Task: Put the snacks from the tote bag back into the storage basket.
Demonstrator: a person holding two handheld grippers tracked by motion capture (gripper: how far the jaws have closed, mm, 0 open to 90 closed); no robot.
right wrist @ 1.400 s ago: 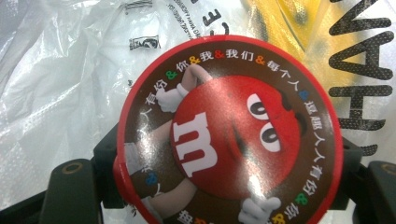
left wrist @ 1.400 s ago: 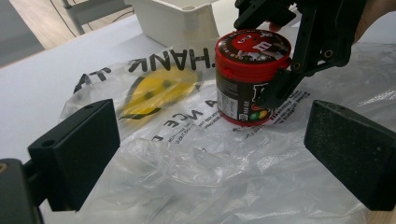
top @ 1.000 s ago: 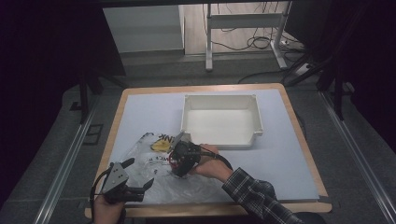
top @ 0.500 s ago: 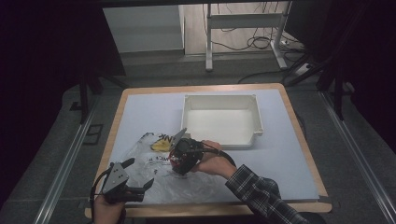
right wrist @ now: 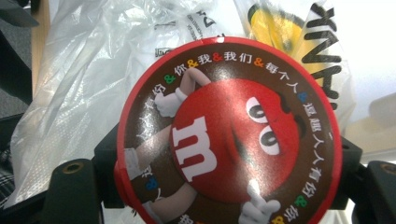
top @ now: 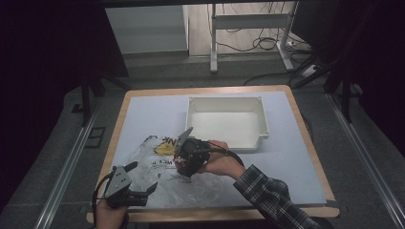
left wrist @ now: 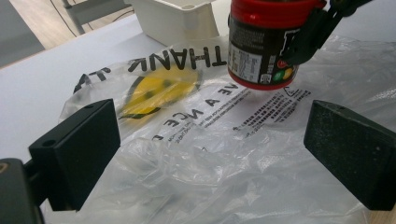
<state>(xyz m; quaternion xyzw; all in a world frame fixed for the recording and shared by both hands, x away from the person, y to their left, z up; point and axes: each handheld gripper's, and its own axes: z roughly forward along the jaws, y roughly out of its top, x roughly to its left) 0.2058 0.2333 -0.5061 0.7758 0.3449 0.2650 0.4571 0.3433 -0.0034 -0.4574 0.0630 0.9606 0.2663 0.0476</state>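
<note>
One round red-lidded brown candy tub point(left wrist: 261, 44) is hanging just above one crinkled clear plastic bag point(top: 157, 171) with black lettering, the right gripper point(top: 184, 157) clamping it by the sides. The left gripper point(left wrist: 219, 149) is resting near the bag's front edge, jaws spread wide, holding nothing. One white rectangular plastic bin point(top: 227, 124) is sitting beyond, on one pale table point(top: 143, 114).

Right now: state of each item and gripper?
Candy jar: lid on, clamped, lifted clear of the bag.
Right gripper: shut on the jar.
Left gripper: open, holding nothing.
Plastic bag: crumpled flat on the table.
White bin: empty, upright.
</note>
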